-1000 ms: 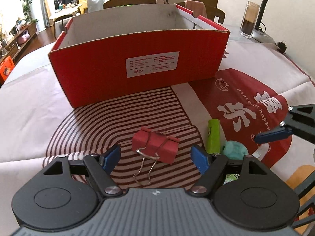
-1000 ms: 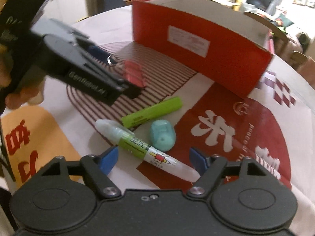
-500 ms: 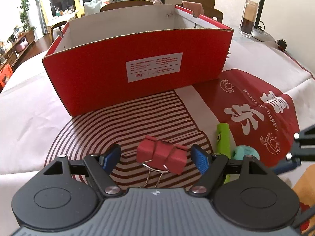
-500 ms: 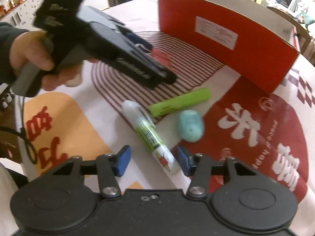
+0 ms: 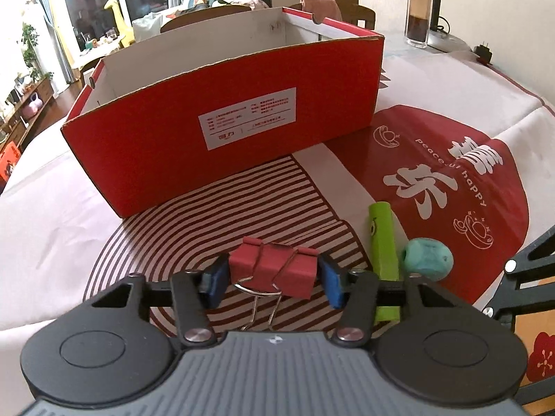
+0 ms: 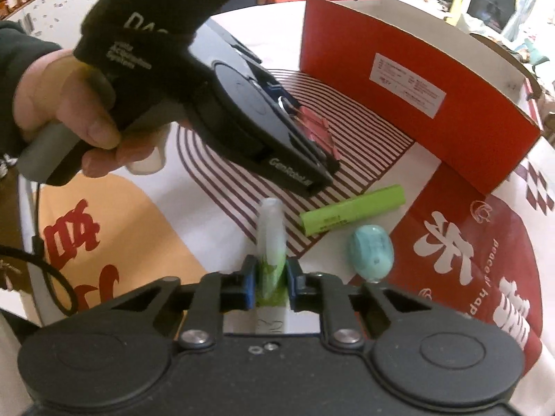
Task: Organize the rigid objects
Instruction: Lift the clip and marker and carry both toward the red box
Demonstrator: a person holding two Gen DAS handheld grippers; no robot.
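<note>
A red binder clip [image 5: 273, 266] lies on the striped part of the cloth on the counter, its wire handles pointing toward me. A second ago my left jaws [image 5: 272, 279] stood wide around it; now they are closing, a blue pad touching each end of the clip. In my other hand, the right jaws [image 6: 270, 280], also wide a second ago, are closing on a glue pen [image 6: 271, 242] with a green label, pads pressed against its barrel. The pen has swung from lying crosswise to pointing straight away from me. A green marker [image 6: 352, 214] and a teal eraser [image 6: 370, 252] lie just beside it, not yet picked up. Beyond them all stands an open red box [image 5: 222, 131]. Both grasps look nearly set, so I judge lifting into the box comes next.
</note>
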